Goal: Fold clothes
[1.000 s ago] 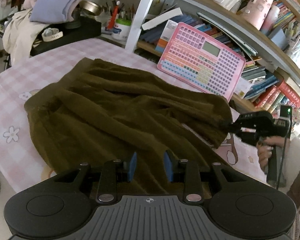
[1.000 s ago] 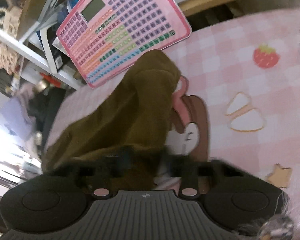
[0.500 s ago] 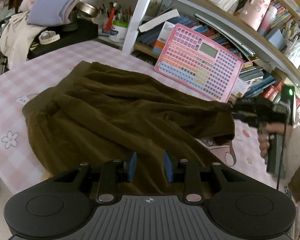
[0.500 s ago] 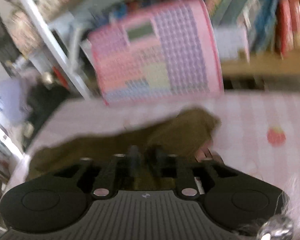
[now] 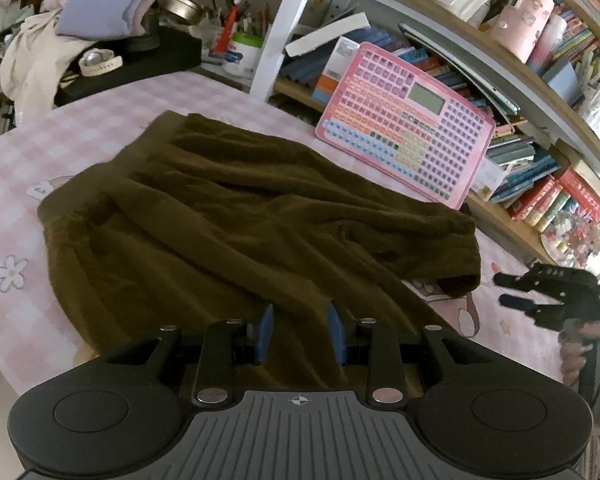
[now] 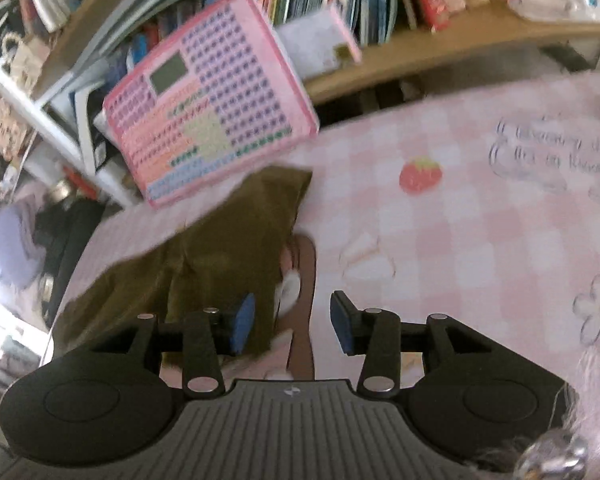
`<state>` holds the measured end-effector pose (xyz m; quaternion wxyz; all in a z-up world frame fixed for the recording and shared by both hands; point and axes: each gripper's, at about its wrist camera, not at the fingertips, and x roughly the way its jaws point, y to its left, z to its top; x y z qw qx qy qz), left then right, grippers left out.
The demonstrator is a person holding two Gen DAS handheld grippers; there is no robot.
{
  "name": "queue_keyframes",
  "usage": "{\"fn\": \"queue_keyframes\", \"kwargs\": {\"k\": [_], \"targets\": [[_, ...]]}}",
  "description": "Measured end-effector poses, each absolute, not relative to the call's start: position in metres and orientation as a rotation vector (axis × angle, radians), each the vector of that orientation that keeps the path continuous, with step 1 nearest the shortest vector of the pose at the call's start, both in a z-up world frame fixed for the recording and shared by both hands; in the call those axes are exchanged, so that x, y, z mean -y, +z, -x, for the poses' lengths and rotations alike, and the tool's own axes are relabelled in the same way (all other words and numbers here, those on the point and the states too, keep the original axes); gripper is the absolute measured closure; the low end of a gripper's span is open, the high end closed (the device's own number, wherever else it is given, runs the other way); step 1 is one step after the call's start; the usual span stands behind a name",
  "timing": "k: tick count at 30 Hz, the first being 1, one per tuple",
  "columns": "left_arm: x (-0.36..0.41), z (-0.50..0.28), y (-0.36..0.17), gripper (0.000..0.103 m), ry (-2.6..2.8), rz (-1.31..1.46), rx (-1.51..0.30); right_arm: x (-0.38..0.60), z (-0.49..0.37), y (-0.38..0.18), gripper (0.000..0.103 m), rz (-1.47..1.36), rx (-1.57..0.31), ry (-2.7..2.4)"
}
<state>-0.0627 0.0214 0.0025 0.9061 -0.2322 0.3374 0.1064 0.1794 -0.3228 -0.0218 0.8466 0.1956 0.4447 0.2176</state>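
**Right claw lets go of the hem**

The right claw (image 6: 292,322), which pinched the brown garment (image 5: 236,216) a second ago, now hangs open and empty just beside its corner. The cloth lies rumpled on the pink checked surface (image 5: 100,128). The left claw (image 5: 300,334) hovers part-open over the near edge, gripping nothing. A fold looks laid; smoothing likely follows.

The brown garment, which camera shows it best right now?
The left wrist view: the brown garment lies spread across the pink checked cloth, nearly all visible and sharp. The right wrist view shows only one blurred end.
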Motion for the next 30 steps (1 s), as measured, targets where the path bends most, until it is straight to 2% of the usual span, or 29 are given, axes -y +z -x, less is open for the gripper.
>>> {"fn": "queue_keyframes", "kwargs": {"k": [6, 9, 11, 12, 17, 19, 20, 21, 22, 25, 28, 30], "targets": [[-0.021, 0.067, 0.006, 0.072, 0.219, 0.470, -0.690, 0.298, -0.174, -0.032, 0.060, -0.464, -1.002, 0.507], [-0.025, 0.076, 0.008, 0.072, 0.246, 0.480, -0.677, 0.308, -0.168, -0.041, 0.053, -0.779, -1.034, 0.540], [-0.030, 0.082, 0.009, 0.072, 0.270, 0.491, -0.671, 0.315, -0.158, -0.061, 0.036, -1.110, -1.069, 0.574], [-0.032, 0.084, 0.009, 0.072, 0.278, 0.495, -0.670, 0.316, -0.154, -0.071, 0.031, -1.245, -1.086, 0.573], [-0.034, 0.091, 0.011, 0.072, 0.281, 0.496, -0.675, 0.310, -0.153, -0.097, 0.031, -1.470, -1.070, 0.474], [-0.033, 0.093, 0.011, 0.072, 0.273, 0.488, -0.679, 0.312, -0.160, -0.103, 0.033, -1.536, -1.020, 0.413], [-0.032, 0.094, 0.011, 0.072, 0.270, 0.485, -0.679, 0.312, -0.166, -0.102, 0.044, -1.530, -1.011, 0.384], [-0.032, 0.094, 0.012, 0.072, 0.267, 0.483, -0.679, 0.313, -0.172, -0.099, 0.061, -1.519, -1.004, 0.356], [-0.033, 0.095, 0.012, 0.072, 0.267, 0.483, -0.677, 0.313, -0.179, -0.097, 0.096, -1.508, -0.998, 0.328], [-0.036, 0.098, 0.010, 0.072, 0.273, 0.494, -0.674, 0.315, -0.186, -0.035, 0.096, -1.256, -0.799, 0.490], [-0.038, 0.098, 0.007, 0.072, 0.275, 0.510, -0.672, 0.314, -0.174, 0.013, 0.096, -0.958, -0.683, 0.603], [-0.038, 0.098, 0.005, 0.072, 0.268, 0.525, -0.669, 0.315, -0.169, 0.004, 0.096, -0.830, -0.781, 0.495]]}}
